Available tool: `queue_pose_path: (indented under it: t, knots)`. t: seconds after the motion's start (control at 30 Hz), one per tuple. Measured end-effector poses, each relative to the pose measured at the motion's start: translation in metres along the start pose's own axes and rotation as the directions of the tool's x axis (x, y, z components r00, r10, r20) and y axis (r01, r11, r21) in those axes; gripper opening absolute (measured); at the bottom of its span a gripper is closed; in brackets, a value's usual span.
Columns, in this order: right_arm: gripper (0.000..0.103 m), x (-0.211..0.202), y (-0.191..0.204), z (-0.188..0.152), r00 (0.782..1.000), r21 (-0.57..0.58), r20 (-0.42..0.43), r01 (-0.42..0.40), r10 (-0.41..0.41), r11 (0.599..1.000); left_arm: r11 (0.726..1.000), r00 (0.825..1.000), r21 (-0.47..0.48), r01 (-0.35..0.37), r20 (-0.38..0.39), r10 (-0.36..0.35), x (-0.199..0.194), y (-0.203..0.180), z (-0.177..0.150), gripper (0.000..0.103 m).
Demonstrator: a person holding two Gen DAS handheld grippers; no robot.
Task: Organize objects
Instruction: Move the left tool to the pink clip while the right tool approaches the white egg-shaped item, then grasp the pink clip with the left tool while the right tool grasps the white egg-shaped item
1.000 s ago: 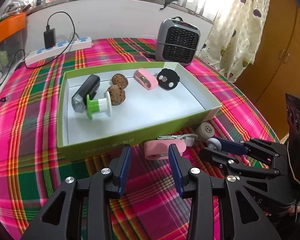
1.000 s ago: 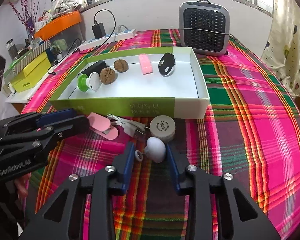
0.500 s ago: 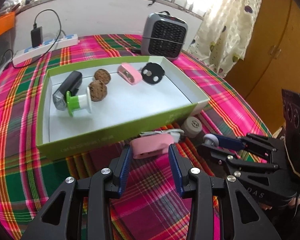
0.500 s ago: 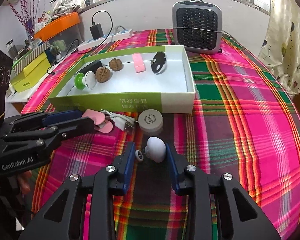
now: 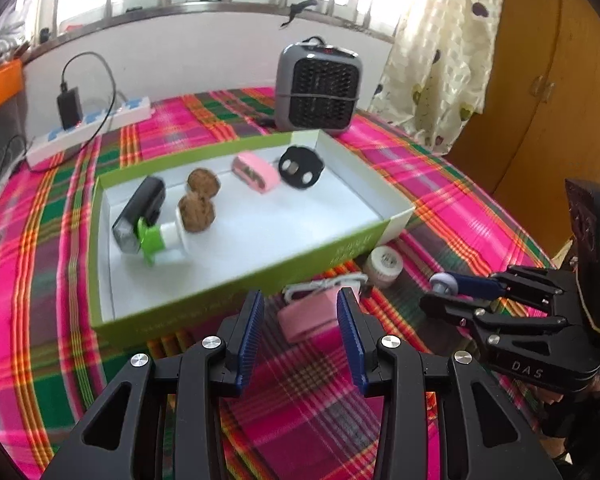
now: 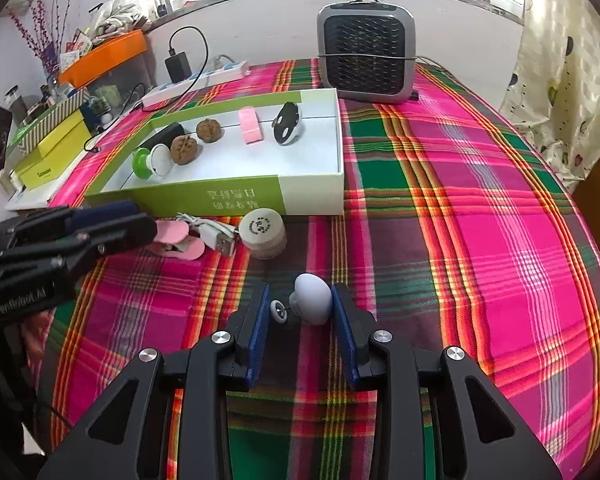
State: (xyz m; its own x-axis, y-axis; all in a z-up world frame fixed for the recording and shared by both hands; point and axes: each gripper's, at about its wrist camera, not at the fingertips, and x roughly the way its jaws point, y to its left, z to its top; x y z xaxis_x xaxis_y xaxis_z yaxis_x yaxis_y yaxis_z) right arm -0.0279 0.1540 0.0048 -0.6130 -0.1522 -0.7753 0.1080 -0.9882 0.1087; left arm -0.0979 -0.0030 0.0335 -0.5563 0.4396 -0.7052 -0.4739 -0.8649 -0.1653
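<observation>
A green-and-white box (image 5: 332, 248) (image 6: 312, 196) on the plaid table holds a black flashlight (image 5: 140, 208), a green-white spool (image 5: 158, 240), two walnuts (image 5: 198, 212), a pink clip (image 5: 256, 172) and a black case (image 5: 300, 166). In front of the box lie a pink clip (image 5: 308, 316) (image 6: 180, 240), a white USB cable (image 6: 216, 236) and a round beige tin (image 6: 262, 232) (image 5: 384, 262). My left gripper (image 5: 300, 328) is open, its pads on both sides of the pink clip. My right gripper (image 6: 298, 312) is shut on a small white mushroom-shaped knob (image 6: 312, 298), raised off the cloth.
A grey heater (image 6: 366, 58) stands behind the box. A power strip with a charger (image 5: 84, 128) lies at the back left. Yellow boxes and an orange bin (image 6: 100, 60) stand off the table's left side. A curtain and wooden cabinet are to the right.
My left gripper has moved forward so the pink clip now sits between its pads. My right gripper has pulled back from the box with the white knob in it.
</observation>
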Motion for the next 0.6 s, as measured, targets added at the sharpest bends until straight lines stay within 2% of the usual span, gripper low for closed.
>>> queue_pose_path:
  t: [0.13, 0.23, 0.6]
  knots:
    - [0.033, -0.001, -0.001, -0.001, 1.000, 0.001, 0.000, -0.003, 0.003, 1.000, 0.997, 0.997, 0.019, 0.071, -0.021, -0.071, 0.008, -0.004, 0.004, 0.039]
    - [0.033, 0.000, -0.001, -0.001, 1.000, 0.000, 0.001, -0.002, 0.002, 1.000, 0.998, 0.998, 0.025, 0.059, -0.025, -0.058, 0.011, -0.006, 0.003, 0.039]
    - [0.033, -0.001, -0.003, -0.002, 1.000, 0.004, 0.003, -0.001, 0.001, 1.000, 0.994, 0.992, 0.026, 0.103, -0.082, -0.100, 0.012, -0.014, -0.006, 0.039]
